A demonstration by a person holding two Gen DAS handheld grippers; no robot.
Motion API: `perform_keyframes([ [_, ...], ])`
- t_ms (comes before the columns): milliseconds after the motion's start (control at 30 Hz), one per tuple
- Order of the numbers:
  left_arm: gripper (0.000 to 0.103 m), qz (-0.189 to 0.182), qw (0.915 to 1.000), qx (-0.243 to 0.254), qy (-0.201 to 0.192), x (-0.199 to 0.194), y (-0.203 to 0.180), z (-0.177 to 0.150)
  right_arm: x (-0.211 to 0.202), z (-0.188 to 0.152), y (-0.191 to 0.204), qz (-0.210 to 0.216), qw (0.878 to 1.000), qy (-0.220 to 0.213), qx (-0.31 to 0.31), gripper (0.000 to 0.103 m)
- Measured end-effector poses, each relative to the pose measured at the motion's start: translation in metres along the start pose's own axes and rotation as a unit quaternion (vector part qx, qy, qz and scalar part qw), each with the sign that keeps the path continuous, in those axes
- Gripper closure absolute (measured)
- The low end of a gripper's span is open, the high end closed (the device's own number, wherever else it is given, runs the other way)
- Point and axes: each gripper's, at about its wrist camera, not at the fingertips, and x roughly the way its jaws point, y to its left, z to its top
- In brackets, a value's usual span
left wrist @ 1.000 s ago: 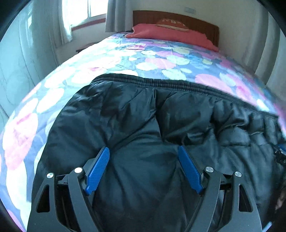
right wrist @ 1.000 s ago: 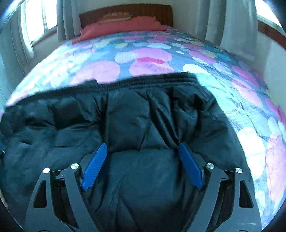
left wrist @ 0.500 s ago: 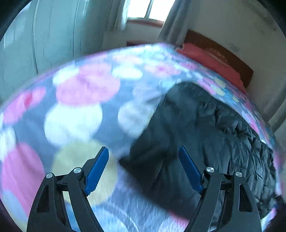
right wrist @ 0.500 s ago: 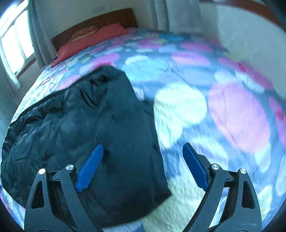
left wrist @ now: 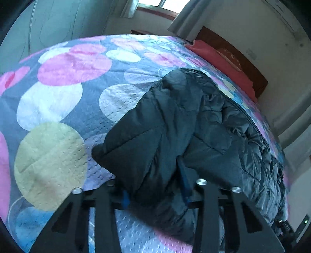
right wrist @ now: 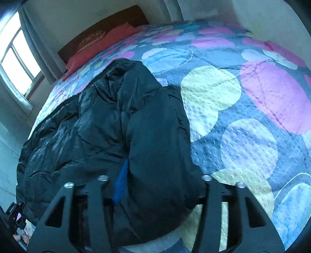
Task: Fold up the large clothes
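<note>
We find the left gripper (left wrist: pixel 155 192) and right gripper (right wrist: pixel 161 186) each pinching a jacket (left wrist: pixel 204 124) end; next, fold both toward 12 o'clock

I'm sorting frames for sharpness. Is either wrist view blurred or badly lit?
Left wrist view: sharp nearby, dot bedspread crisp, window blown out, fisheye bends the bed. Right wrist view: slightly softer toward the far bedspread edge, bluish cast, black jacket glossy with highlights; left claw and right claw are partly buried in fabric.

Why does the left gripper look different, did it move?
Yes. The left gripper swung toward the black jacket's left edge on the bedspread and closed on it.
</note>
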Motion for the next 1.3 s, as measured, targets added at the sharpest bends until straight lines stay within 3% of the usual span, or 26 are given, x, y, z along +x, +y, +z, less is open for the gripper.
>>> perform_keyframes([
  [67, 0.076, 0.001, 0.9999, 0.01, -0.004, -0.007, 0.0, -0.001, -0.005, -0.001, 0.0, 0.005, 1.0, -0.004, -0.001, 0.069],
  [233, 0.082, -0.009, 0.9996, 0.024, -0.011, -0.023, -0.003, 0.0, -0.018, -0.001, 0.002, 0.014, 1.0, -0.006, -0.005, 0.075],
  [500, 0.083, -0.026, 0.9996, 0.008, 0.0, -0.047, 0.014, -0.006, -0.044, -0.025, -0.012, 0.031, 1.0, 0.001, -0.005, 0.075],
  [900, 0.083, -0.043, 0.9989, -0.007, 0.015, -0.098, 0.049, -0.039, -0.096, -0.081, -0.035, 0.042, 0.999, 0.016, -0.015, 0.075],
  [1167, 0.083, -0.043, 0.9989, -0.007, 0.018, -0.137, 0.075, -0.067, -0.124, -0.114, -0.047, 0.044, 0.998, 0.027, -0.021, 0.075],
  [1300, 0.083, -0.042, 0.9989, -0.003, 0.019, -0.138, 0.082, -0.071, -0.126, -0.12, -0.05, 0.045, 0.998, 0.028, -0.025, 0.074],
])
